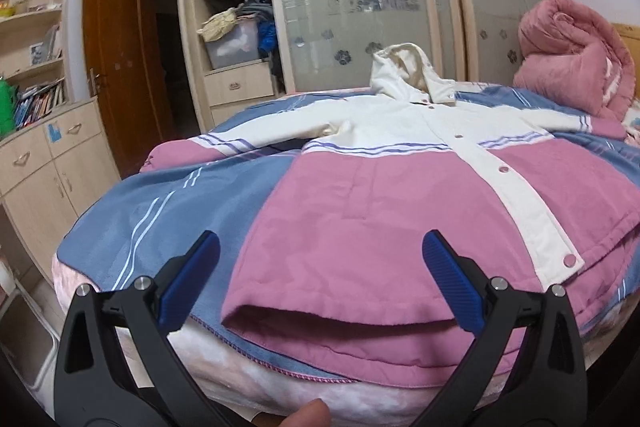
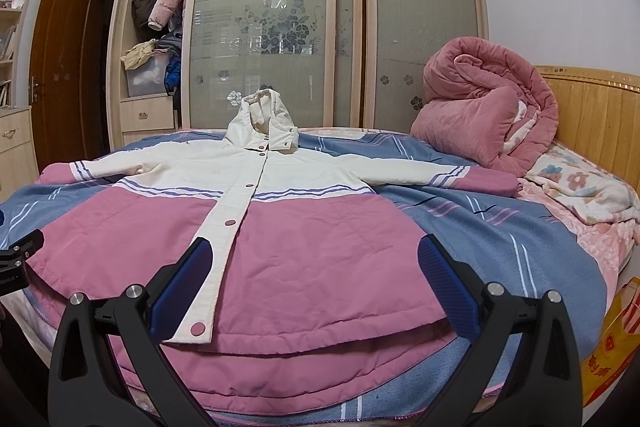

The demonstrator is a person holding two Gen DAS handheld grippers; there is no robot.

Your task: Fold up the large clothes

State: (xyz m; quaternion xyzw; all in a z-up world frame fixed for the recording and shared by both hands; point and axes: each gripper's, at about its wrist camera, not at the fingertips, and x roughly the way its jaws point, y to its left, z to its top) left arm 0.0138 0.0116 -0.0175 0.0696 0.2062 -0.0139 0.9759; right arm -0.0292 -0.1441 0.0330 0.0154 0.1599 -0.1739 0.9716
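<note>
Left claw (image 1: 320,267) spread wide, blue ribbed pads (image 1: 452,283) empty, hovering just above the hem at the pink lower left half of the jacket; a fingertip (image 1: 310,413) shows at the bottom edge of the left wrist view. Right claw (image 2: 310,281) also spread wide and empty, poised over the hem on the other half, its left pad near the white snap placket. Part of the left tool (image 2: 18,259) shows at the left edge of the right wrist view. Pink and white hooded padded jacket (image 2: 304,239) lies flat, front up, snapped shut, on the bed, hem toward the claws, hood (image 2: 260,119) propped up at the far end, both sleeves spread out sideways with pink cuffs. It rests on a blue bedsheet with white and pink stripes (image 2: 500,247). Rolled pink fleece quilt (image 2: 484,115) sits at the far right by the wooden headboard (image 2: 592,115), well apart from the jacket. Behind the bed, wardrobe with frosted floral sliding doors (image 2: 276,27), open section holding hung coats and a clear storage bin (image 1: 232,47). Brown wooden door (image 1: 112,39) to the left, beige cabinet with bookshelves (image 1: 36,147) beside it.
</note>
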